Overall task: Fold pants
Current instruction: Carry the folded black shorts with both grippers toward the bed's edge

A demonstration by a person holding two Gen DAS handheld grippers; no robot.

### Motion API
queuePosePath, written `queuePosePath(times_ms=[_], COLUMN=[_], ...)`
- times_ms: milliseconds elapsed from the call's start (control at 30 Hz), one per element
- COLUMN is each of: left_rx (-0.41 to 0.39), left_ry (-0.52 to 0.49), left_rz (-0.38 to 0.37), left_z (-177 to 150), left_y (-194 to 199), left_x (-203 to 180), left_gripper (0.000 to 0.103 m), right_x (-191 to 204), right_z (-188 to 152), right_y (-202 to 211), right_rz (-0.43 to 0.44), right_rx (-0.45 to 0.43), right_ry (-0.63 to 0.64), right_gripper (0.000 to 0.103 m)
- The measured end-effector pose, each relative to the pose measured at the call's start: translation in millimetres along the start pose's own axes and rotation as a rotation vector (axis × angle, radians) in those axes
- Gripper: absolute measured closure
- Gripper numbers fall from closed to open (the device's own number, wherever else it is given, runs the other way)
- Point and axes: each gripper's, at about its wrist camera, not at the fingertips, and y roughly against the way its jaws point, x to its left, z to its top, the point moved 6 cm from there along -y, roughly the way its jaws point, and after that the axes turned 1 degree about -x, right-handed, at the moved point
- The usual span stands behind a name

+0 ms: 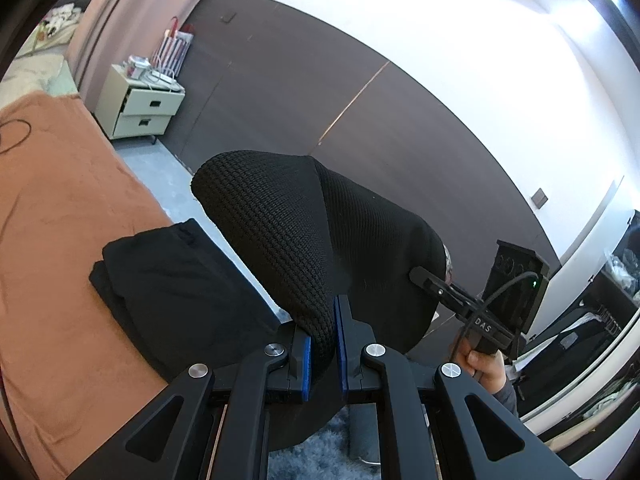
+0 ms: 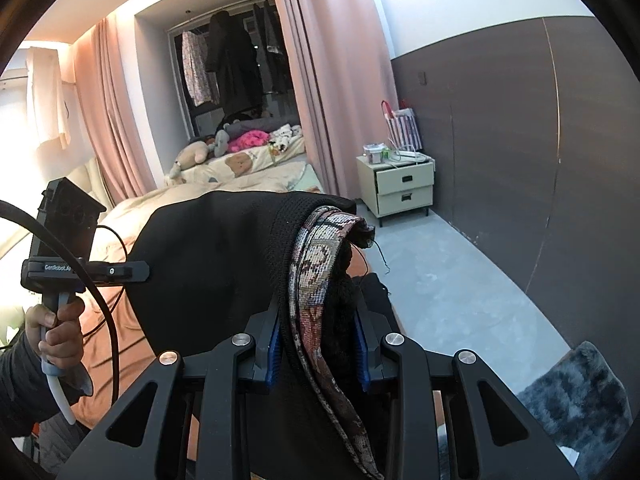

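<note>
- I am holding the black knit pants up in the air between both grippers, with the fabric hanging off the side of the bed.
- My left gripper is pinched nearly shut on a thin edge of the knit; the blue pads are pressing the cloth from both sides, at about 6 o'clock in the left wrist view.
- My right gripper is clamped on a thicker bunch, the black cloth together with the patterned waistband, so its jaws are standing a little apart. In the left wrist view that gripper is showing at 4 o'clock, biting the far edge.
- An already folded dark garment is lying on the orange bedspread at about 9 o'clock of my left gripper, near the bed's edge.
- To do this step well, I judge that I should be keeping both grips level and the span between them taut, so the cloth hangs flat with no twist.
- I should be carrying the pants over a free patch of bedspread, clear of the folded pile, and lowering the hanging end first so it lays out smooth.
- The thin left pinch looks the likelier to slip; I am minded to avoid jerks.
- A cable is trailing from my left handle; I should be keeping it out of the fold.
</note>
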Motion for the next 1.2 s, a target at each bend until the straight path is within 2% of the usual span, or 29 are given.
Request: queuePosePath(times_ms=[467,800,867,900,933,1000,1100,1200], left_rx=[0.059,0.049,0.039,0.044,0.06,0.109,0.136,0.129], left_ry=[0.144,0.168,0.152,0.162,0.181,0.227,0.256,0.297], left_rz=[0.008,0.048,0.088,0.112,0.127,0.144,0.159,0.129], left_z=[-8,6,4,0,-6,-18,-27,-24], left_y=[-58,-73,-74,-75,-79,-86,-90,-89], left_x=[93,146,154,160,168,183,194,198], left_gripper=[0.093,0.093,0.092,0.092,0.088,0.083,0.079,0.065], right_x=[43,52,50,32,28,19,13,12], right_z=[-18,-14,-21,-31,-40,-52,-56,-54], right_y=[-100,-133,-139,-141,-148,-153,-141,-121], right_rz=[-0.023,-0.026,-0.055,-0.071,-0.098,-0.146,-0.17,-0.18], right_rx=[0.145,0.177,0.198,0.226,0.277,0.317,0.325,0.313], right_ry=[-0.001,0.0,-0.002,-0.017,-0.034,-0.051,-0.082,-0.11], right_gripper=[0.077,0.077,0.072,0.062,0.057,0.056,0.056,0.055])
